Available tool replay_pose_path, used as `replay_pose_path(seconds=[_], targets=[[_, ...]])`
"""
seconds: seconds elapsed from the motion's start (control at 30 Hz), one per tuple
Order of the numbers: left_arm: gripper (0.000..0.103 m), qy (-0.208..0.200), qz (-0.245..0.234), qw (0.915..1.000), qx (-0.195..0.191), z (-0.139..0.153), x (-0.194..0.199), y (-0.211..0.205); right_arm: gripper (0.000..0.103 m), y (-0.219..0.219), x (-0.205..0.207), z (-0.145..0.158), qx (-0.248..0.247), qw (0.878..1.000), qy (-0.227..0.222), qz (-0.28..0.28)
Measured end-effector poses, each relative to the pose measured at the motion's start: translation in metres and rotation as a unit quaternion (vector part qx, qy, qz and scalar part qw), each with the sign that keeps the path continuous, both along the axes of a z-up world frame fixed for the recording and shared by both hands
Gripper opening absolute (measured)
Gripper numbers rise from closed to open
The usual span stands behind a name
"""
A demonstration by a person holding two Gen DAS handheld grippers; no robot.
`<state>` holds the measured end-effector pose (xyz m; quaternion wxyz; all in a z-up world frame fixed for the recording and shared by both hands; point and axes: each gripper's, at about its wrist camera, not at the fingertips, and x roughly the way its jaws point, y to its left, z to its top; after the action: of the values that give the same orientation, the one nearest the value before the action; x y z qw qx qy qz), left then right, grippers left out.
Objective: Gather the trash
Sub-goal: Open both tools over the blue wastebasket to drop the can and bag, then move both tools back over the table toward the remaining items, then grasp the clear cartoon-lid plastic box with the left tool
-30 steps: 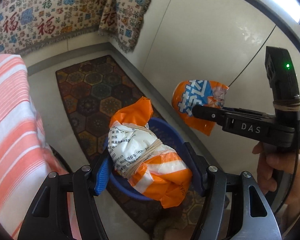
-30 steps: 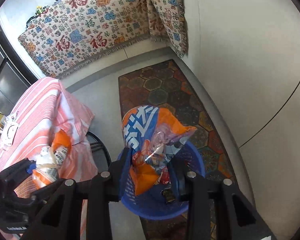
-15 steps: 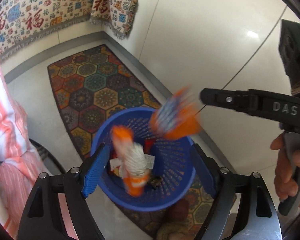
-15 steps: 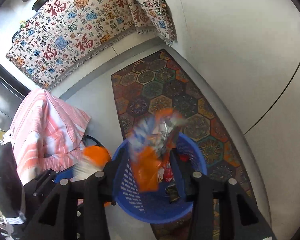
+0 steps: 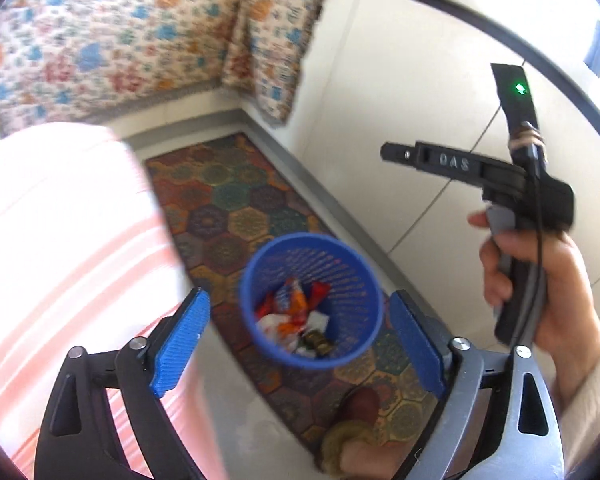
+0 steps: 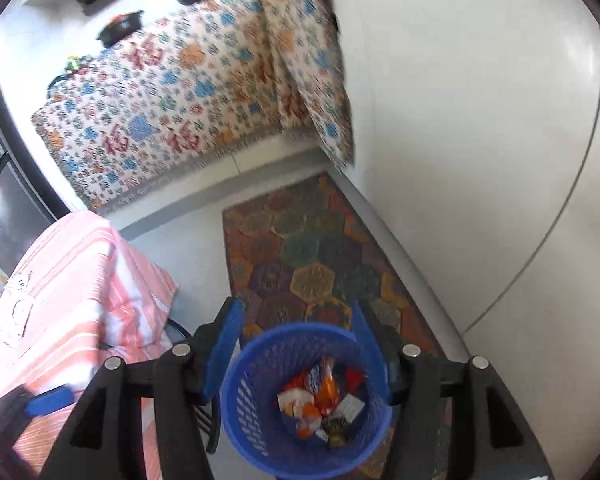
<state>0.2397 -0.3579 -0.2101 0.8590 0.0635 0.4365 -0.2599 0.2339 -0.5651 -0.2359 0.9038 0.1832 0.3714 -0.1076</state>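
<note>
A blue mesh trash basket [image 5: 364, 276] stands on a patterned rug. It also shows in the right wrist view [image 6: 256, 396]. Orange, white and red snack wrappers [image 5: 290, 312] lie inside it, also seen in the right wrist view [image 6: 320, 400]. My left gripper [image 5: 300, 344] is open and empty above the basket. My right gripper [image 6: 296, 340] is open and empty above the basket's far rim. In the left wrist view the right gripper's body [image 5: 476, 168] is held by a hand at the right.
A hexagon-patterned rug [image 6: 312, 248] runs along a white wall [image 6: 480, 120]. A table with a pink striped cloth [image 5: 60, 248] is at the left. A floral cloth [image 6: 188, 100] covers furniture at the back. A foot in a slipper [image 5: 352, 432] is near the basket.
Both grippers opened and let go of their snack bags, which fell into the blue basket. Both grippers have since risen above the basket, with the view tilting up.
</note>
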Motion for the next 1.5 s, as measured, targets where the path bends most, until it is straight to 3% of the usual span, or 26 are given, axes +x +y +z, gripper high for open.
replay_pose_path(seconds=[0.17, 0.33, 0.47, 0.57, 0.73, 0.97, 1.3, 1.5], targets=[[0.093, -0.01, 0.073, 0.9968, 0.03, 0.004, -0.026, 0.093, 0.069, 0.051, 0.004, 0.026, -0.017, 0.999, -0.026, 0.036], [0.093, -0.012, 0.178, 0.9814, 0.072, -0.011, -0.032, 0.186, 0.069, 0.135, 0.012, 0.042, -0.015, 0.992, -0.049, 0.118], [0.093, -0.018, 0.243, 0.964, 0.106, -0.024, -0.024, 0.244, 0.069, 0.222, 0.014, 0.044, -0.042, 0.974, -0.059, 0.214], [0.094, -0.036, 0.265, 0.9567, 0.115, -0.021, -0.022, 0.275, 0.069, 0.284, 0.014, 0.037, -0.067, 0.955, -0.056, 0.283], [0.101, -0.032, 0.276, 0.9532, 0.119, -0.022, -0.008, 0.313, 0.069, 0.345, 0.025, 0.021, -0.077, 0.938, -0.03, 0.336], [0.103, -0.028, 0.268, 0.9569, 0.108, -0.022, 0.005, 0.337, 0.07, 0.383, 0.044, -0.003, -0.092, 0.935, 0.018, 0.341], [0.102, -0.028, 0.237, 0.9636, 0.121, -0.018, 0.056, 0.329, 0.076, 0.375, 0.054, -0.003, -0.104, 0.937, 0.014, 0.332], [0.102, -0.063, 0.22, 0.9635, 0.139, -0.011, 0.088, 0.307, 0.078, 0.374, 0.057, -0.003, -0.104, 0.938, 0.012, 0.331]])
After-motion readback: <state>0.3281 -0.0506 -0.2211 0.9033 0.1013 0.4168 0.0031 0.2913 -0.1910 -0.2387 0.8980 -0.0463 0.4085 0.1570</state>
